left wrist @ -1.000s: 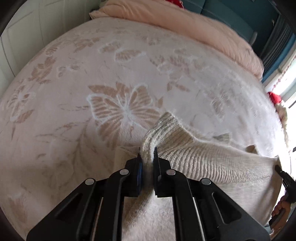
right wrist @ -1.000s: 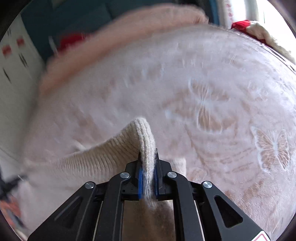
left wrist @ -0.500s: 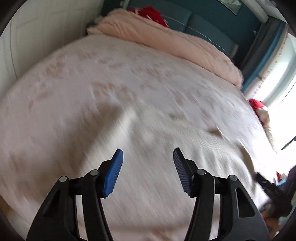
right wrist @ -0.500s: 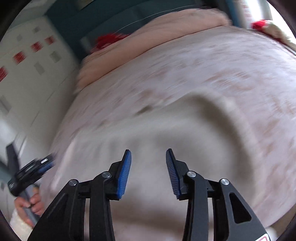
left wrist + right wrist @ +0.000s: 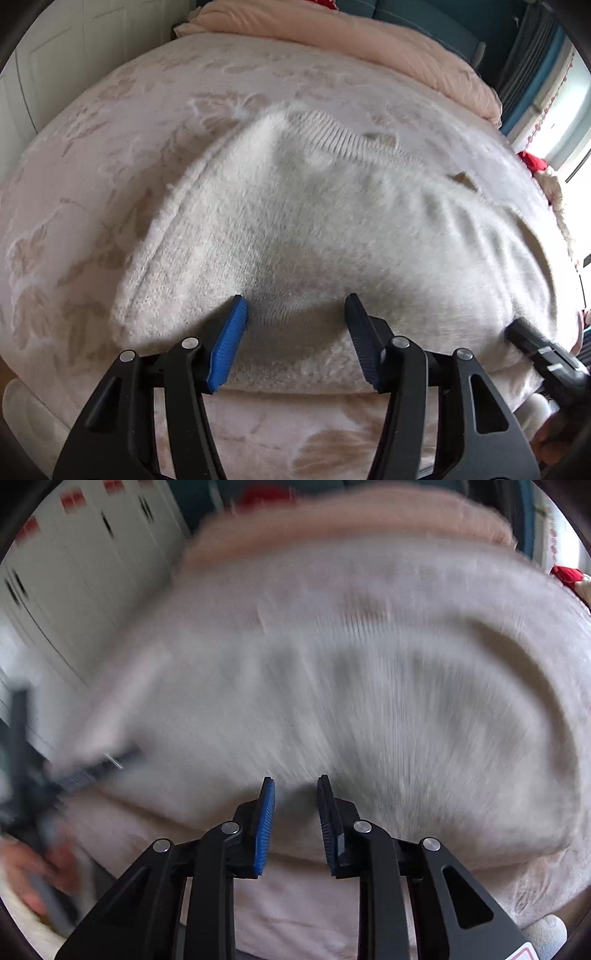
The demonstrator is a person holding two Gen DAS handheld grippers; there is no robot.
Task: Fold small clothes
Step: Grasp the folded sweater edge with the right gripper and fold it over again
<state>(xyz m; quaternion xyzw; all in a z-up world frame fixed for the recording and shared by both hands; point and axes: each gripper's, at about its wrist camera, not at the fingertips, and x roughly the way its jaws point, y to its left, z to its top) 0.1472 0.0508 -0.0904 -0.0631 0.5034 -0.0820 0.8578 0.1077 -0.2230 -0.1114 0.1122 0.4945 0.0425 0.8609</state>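
Note:
A fuzzy cream knit sweater point(image 5: 314, 221) lies folded on the butterfly-patterned bedspread point(image 5: 92, 166), its ribbed hem point(image 5: 343, 140) on the far side. My left gripper point(image 5: 295, 306) hovers open over the sweater's near fold with nothing between its blue pads. In the blurred right wrist view, my right gripper point(image 5: 295, 786) stands over the sweater point(image 5: 369, 701) near its front edge. Its jaws are closing with a narrow gap left, and no cloth is pinched between them. The right gripper point(image 5: 543, 350) also shows at the right edge of the left wrist view.
A pink duvet point(image 5: 369, 40) is bunched along the head of the bed. White cupboard doors point(image 5: 55, 55) stand to the left and a bright window to the right. A red item point(image 5: 532, 162) lies at the bed's right edge. A hand point(image 5: 29, 867) holds the left gripper point(image 5: 74, 771).
Both grippers were shut on the sweater's ribbed edge a second ago; they let go and drew back toward the near side of the bed. The right jaws have narrowed again.

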